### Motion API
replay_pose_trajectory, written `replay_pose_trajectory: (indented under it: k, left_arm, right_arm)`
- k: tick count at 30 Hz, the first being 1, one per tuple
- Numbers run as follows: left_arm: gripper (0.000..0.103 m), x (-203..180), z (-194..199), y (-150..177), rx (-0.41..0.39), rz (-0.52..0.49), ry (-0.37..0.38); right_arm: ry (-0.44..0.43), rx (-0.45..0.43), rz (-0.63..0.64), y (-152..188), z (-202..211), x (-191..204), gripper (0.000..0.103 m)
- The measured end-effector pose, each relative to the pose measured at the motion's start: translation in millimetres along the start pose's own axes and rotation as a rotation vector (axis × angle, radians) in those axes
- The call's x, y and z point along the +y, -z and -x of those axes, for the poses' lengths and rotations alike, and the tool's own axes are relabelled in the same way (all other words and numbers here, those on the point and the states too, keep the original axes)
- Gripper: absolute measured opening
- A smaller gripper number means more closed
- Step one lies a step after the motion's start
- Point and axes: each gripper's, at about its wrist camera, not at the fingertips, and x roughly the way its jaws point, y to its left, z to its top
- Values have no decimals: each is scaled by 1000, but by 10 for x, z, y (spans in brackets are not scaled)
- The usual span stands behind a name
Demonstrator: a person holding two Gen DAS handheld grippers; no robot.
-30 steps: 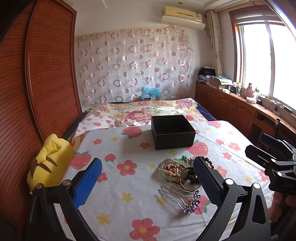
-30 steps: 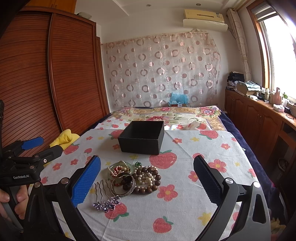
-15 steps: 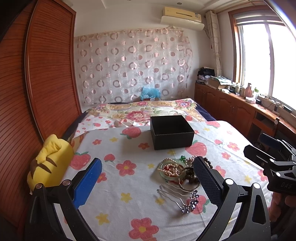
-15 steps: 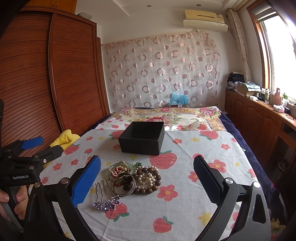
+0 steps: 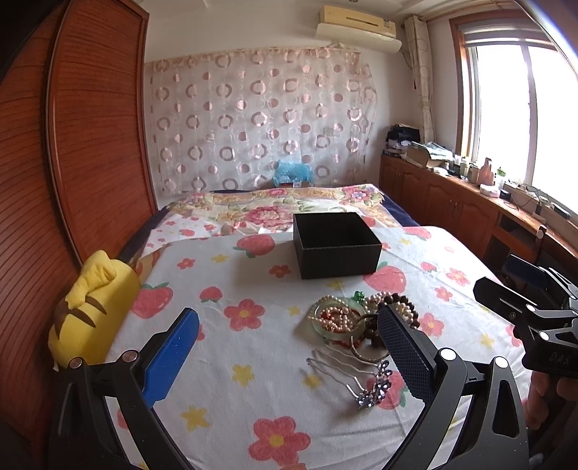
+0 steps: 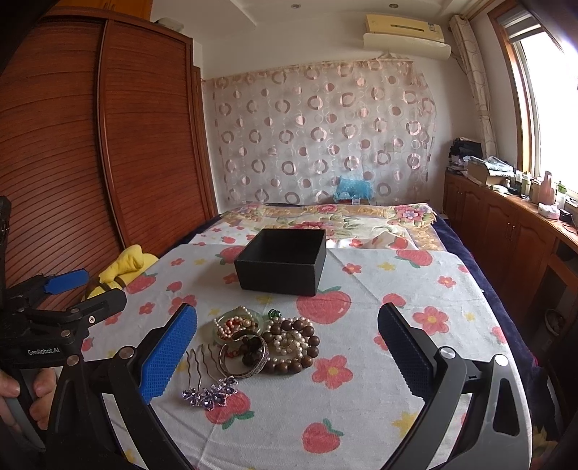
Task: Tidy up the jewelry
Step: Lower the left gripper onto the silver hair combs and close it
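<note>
Both grippers, left (image 5: pixel 287 356) and right (image 6: pixel 287 352), are held above the bed (image 6: pixel 451 300) with jaws apart and nothing between them. The jewelry (image 6: pixel 263 338) is heaped just before the open black box (image 6: pixel 281 265).

Daylight pours through a wood-framed window (image 5: pixel 520 119) onto a bed covered by a strawberry-and-flower print sheet (image 5: pixel 253 361). A sheer curtain with a ring pattern (image 6: pixel 325 133) hangs on the far wall beneath an air conditioner (image 6: pixel 406 34). A slatted wooden wardrobe (image 6: pixel 108 152) stands left; cluttered low wooden cabinets (image 5: pixel 451 209) line the right wall.
</note>
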Motion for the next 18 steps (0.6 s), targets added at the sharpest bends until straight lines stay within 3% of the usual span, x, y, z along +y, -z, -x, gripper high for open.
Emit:
replay_pose_trajectory:
  k: [10,12,18]
  left_arm:
    - [96,146,-139,117,43,23,6]
    - [96,175,-178,150,57,23,9]
    - [96,257,-321,239,107,28,20]
  right_arm:
    - [-31,54,40,50,-204,61,98]
    - [-34,76,64,54,-251,89,88]
    - [-66,162,131,108,-489,158,72]
